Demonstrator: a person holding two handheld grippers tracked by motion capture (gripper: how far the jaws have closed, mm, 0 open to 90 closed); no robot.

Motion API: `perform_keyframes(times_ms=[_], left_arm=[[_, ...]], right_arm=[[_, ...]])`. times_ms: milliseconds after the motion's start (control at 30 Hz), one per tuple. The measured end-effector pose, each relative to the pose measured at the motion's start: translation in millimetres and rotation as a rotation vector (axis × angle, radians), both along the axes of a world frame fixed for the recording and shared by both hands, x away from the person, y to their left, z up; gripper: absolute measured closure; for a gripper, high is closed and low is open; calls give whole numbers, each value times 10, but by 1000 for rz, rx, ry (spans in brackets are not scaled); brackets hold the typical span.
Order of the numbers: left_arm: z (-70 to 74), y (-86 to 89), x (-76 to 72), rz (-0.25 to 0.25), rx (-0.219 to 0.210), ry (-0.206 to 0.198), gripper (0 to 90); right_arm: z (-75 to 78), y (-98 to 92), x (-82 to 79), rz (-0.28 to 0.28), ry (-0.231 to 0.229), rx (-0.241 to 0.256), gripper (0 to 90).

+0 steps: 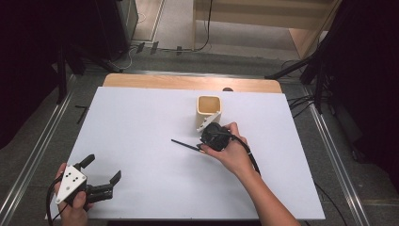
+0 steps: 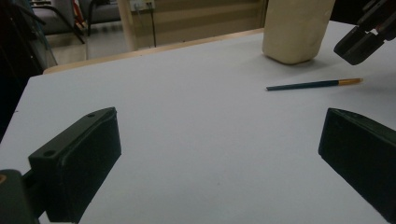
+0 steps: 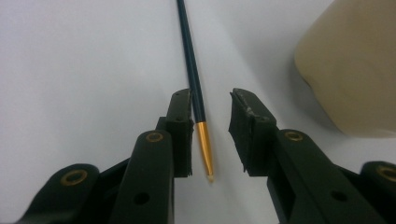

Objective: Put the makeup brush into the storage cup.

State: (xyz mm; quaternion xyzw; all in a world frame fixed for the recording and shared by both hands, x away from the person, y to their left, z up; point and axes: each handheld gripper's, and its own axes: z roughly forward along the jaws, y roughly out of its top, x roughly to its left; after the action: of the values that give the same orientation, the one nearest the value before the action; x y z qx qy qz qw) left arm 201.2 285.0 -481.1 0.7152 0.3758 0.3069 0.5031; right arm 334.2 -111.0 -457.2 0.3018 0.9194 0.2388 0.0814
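Observation:
A thin paintbrush (image 1: 185, 144) with a dark blue handle and a gold ferrule lies flat on the white table top (image 1: 141, 117). My right gripper (image 1: 203, 146) is low over its ferrule end, open, with a jaw on each side. In the right gripper view the brush (image 3: 191, 65) runs up between the jaws of that gripper (image 3: 212, 95), close against the left one and not pinched. A cream square cup (image 1: 209, 105) stands upright just beyond. My left gripper (image 1: 102, 168) rests at the near left corner, open and holding nothing; its own view shows it (image 2: 219, 135) facing the brush (image 2: 308, 84).
The cup (image 2: 295, 30) sits close to the right gripper, touching or nearly touching its grey plate (image 1: 207, 121). The table's wooden far edge (image 1: 188, 83) meets a floor with cables (image 1: 141, 47) and dark stands at both sides.

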Motion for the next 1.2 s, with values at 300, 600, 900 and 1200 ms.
perform_keyframes(times_ms=[300, 600, 900, 1200], left_arm=[[-4, -3, 2, -2, 0, 1, 0], [-6, -8, 2, -3, -1, 0, 0], [6, -37, -6, -13, -1, -4, 0], [130, -133, 81, -52, -47, 25, 0]], right_arm=[[-85, 103, 77, 3, 75, -75, 746], [-230, 215, 128, 0, 140, -141, 793], [-240, 152, 88, -8, 108, -95, 852], [-201, -26, -106, -32, 19, 28, 852]])
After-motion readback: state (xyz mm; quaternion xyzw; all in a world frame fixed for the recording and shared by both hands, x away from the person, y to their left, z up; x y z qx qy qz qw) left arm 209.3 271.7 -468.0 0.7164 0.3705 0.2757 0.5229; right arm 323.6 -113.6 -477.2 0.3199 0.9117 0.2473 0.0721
